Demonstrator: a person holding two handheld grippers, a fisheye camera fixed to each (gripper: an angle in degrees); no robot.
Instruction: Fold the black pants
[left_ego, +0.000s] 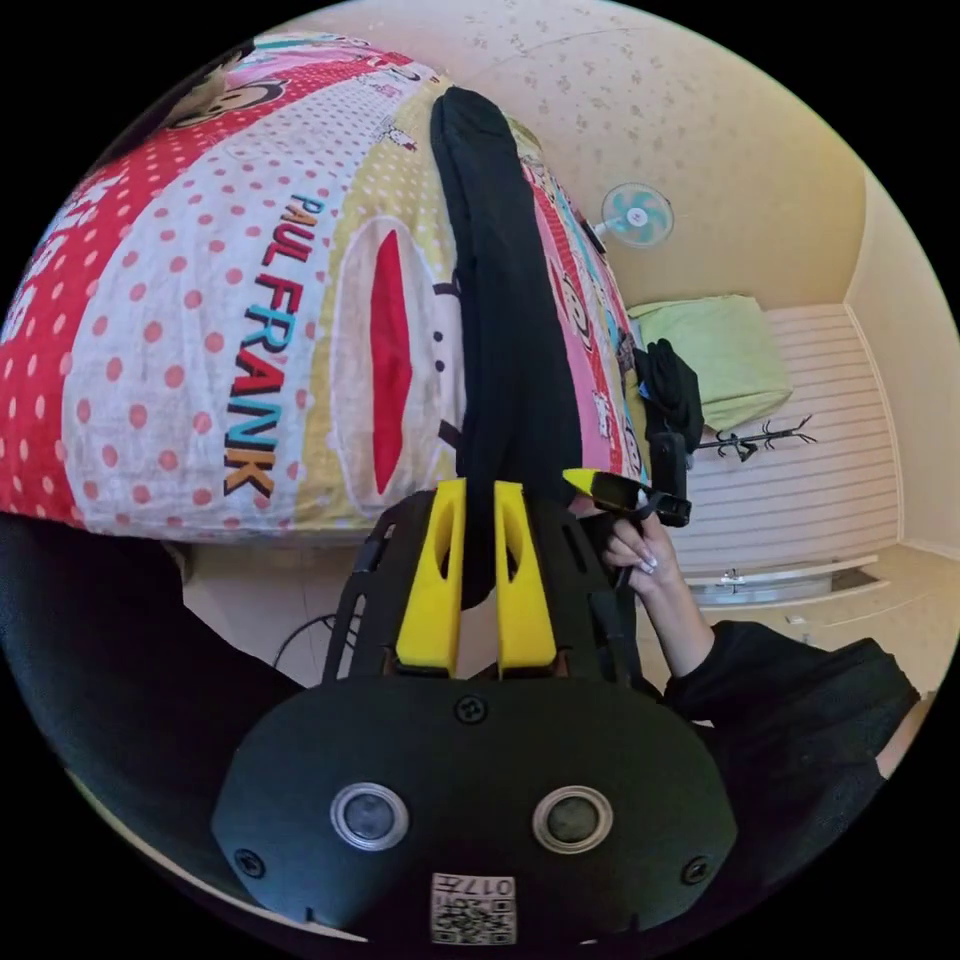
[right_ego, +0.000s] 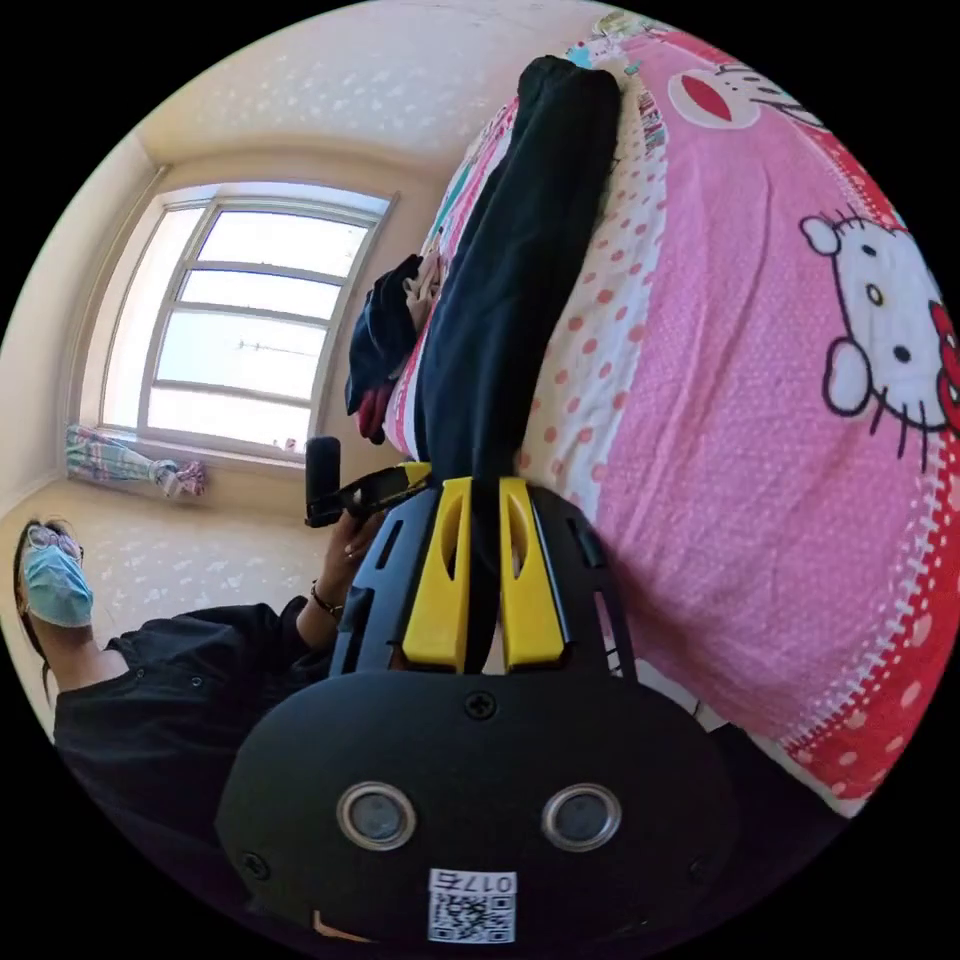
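- Gripping the pants (left_ego: 500, 330) at one end with both grippers: left gripper (left_ego: 478, 560) clenched on black cloth, cloth plainly squeezed between its two yellow jaws.
- Right gripper (right_ego: 484, 575) likewise clamped on the same pants (right_ego: 510, 290), dark cloth pinched between both jaws.
- Lying as one long narrow strip across the bed (left_ego: 180, 330), with the near end off the bed's edge in the jaws and the far end well up on the cover.
- Judged as mid-fold: legs seemingly already laid together lengthwise, end-to-end fold not yet made.
- Next move likely calling for lifting the held end and carrying it over toward the far end of the pants, both grippers level and clenched, so the edge lands square and no slack bunches in the middle.
- Seen in the left gripper view, just beside the pants' held end: the other gripper (left_ego: 612, 490) with a hand (left_ego: 640, 555) on its handle.
- Seen in the right gripper view, also just beside the held end: the other gripper (right_ego: 385, 485) and the person's hand (right_ego: 345, 550) holding it.
- Serving as work surface: the bed (right_ego: 740, 420), soft, covered in a bright cartoon print of pink, red and polka dots; some sag and drag to be expected.
- Beside the pants on the bed: another dark garment (right_ego: 380, 340), bunched.
- Beyond the bed: pale patterned wall, a small fan (left_ego: 636, 214), a green cushion (left_ego: 715, 355), a window (right_ego: 245, 330).
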